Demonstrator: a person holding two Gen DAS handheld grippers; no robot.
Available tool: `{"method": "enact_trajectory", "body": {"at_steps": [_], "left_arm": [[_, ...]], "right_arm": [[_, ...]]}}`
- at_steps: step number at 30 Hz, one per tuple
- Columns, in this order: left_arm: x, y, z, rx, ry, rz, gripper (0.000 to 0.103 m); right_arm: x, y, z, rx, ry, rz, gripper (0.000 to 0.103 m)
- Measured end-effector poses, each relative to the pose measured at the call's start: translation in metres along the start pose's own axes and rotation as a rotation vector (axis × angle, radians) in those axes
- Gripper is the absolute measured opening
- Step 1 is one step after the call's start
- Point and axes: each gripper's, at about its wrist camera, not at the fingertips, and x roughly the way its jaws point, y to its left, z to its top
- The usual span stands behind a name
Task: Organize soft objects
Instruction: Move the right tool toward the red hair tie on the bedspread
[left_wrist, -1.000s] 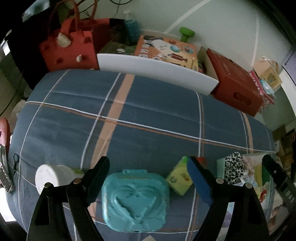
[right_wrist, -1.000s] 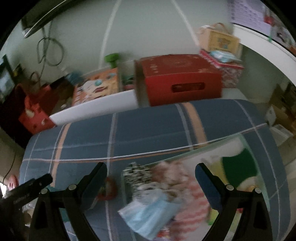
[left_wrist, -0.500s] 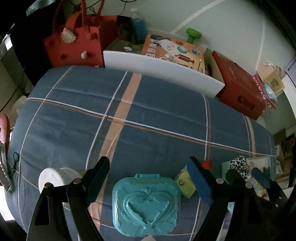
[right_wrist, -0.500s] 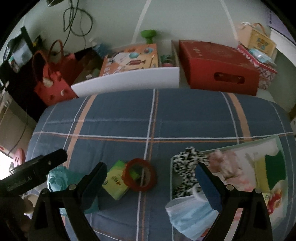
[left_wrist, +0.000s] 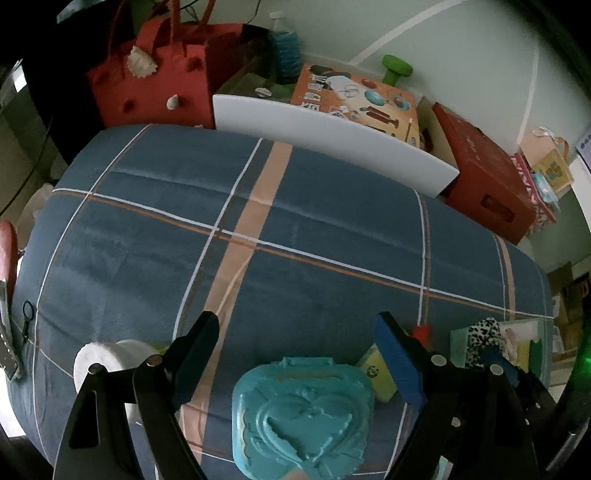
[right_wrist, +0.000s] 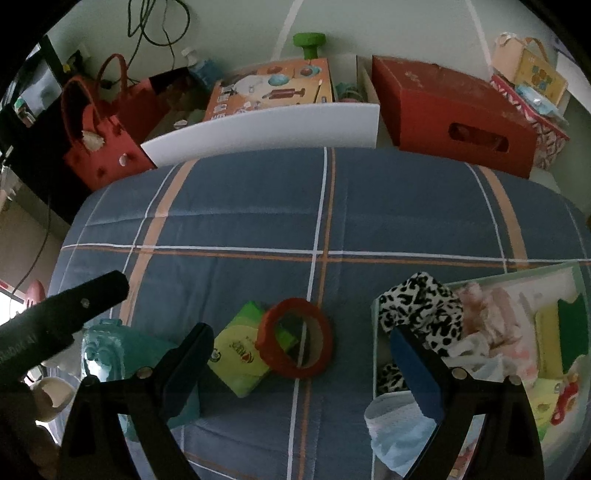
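Note:
A pale green tray at the right of the plaid blue bed holds soft things: a leopard-print cloth, a pink fluffy item, a light blue face mask and a green-yellow sponge. My right gripper is open and empty above a green tissue pack and a red ring. My left gripper is open, just above a teal heart-embossed case. The tissue pack and the tray also show in the left wrist view.
A white toilet roll lies left of the teal case. Behind the bed stand a red felt bag, a white board, an orange picture box and a red carton. The left gripper's arm shows in the right wrist view.
My right gripper has swung left from over the tray to above the ring and tissue pack. My left gripper has pulled back a little over the teal case.

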Motion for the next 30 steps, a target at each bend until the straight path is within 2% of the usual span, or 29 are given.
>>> {"method": "enact_trajectory", "body": {"at_steps": [7,19,25,30], "left_arm": [[0.003,0.001,0.0,-0.001,0.005,-0.005,0.086],[0.016,-0.002,0.0,0.007,0.04,-0.014,0.086],[0.015,-0.001,0.0,0.001,0.039,-0.013,0.086],[0.015,-0.002,0.0,0.003,0.039,-0.017,0.086]], "right_arm": [[0.011,-0.011,-0.001,0.061,0.03,0.074,0.098],[0.019,-0.013,-0.001,0.084,0.051,0.072,0.098],[0.005,-0.021,0.002,0.108,0.007,0.114,0.098],[0.009,-0.018,0.002,0.114,0.025,0.135,0.097]]}}
